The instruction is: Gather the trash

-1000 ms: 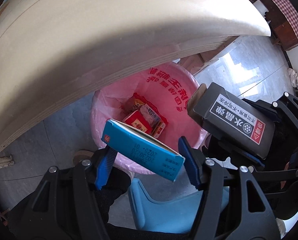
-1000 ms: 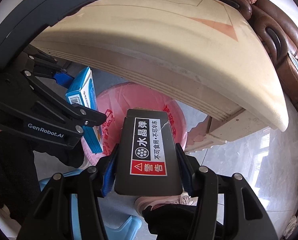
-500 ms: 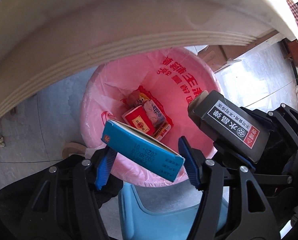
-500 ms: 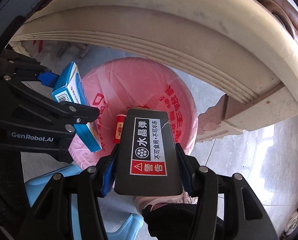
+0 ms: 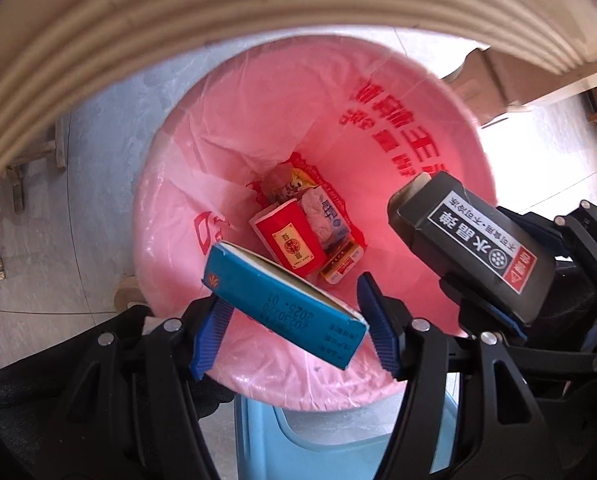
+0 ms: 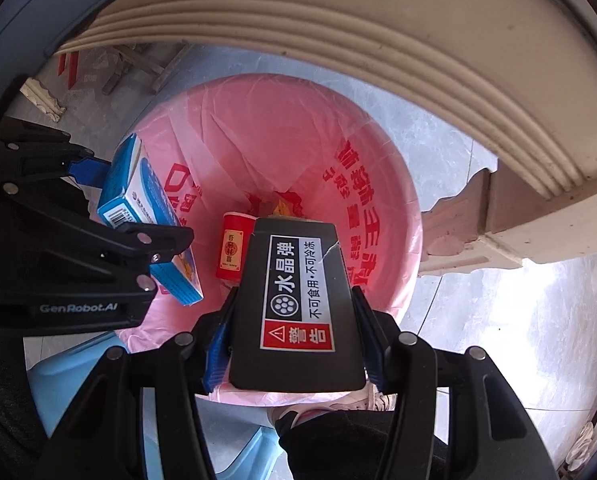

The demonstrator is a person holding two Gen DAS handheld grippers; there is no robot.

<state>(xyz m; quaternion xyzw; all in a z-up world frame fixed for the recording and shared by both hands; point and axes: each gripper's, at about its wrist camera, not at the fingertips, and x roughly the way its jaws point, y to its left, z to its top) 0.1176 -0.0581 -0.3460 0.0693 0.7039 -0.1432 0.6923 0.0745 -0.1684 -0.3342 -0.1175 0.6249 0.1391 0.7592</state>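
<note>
**Two boxes held over the bin**

Left wrist view:
- Left gripper [image 5: 290, 322] clamped on blue box [image 5: 282, 304]; box lies tilted across the blue pads [image 5: 210, 336], its right end lower.
- Blue box hangs above the near rim of the bin [image 5: 170, 216], which is lined with a pink bag [image 5: 378, 92] printed in red characters.
- At the bag's bottom: red box [image 5: 290, 242], orange pack [image 5: 338, 266], white-and-blue wrapper [image 5: 324, 214], all touching in one heap.
- To the right: right gripper [image 5: 482, 304] closed on black box [image 5: 470, 240], also above the bin's opening.
- Ribbed cream table edge [image 5: 178, 32] arches over the bin; pale blue stool [image 5: 318, 440] just beside the near rim.

Right wrist view:
- Right gripper [image 6: 292, 340] grasping black box [image 6: 294, 304]; white label and red warning panel face up.
- Black box sits over the near part of the bin [image 6: 410, 216].
- Left gripper [image 6: 110, 204] at left, gripping blue box [image 6: 150, 216] above the bin's left rim.
- Red box [image 6: 232, 246] visible deep in the bag between the two held boxes.
- Table edge [image 6: 418, 48] above; grey tiled floor [image 6: 498, 320] to the right.
</note>
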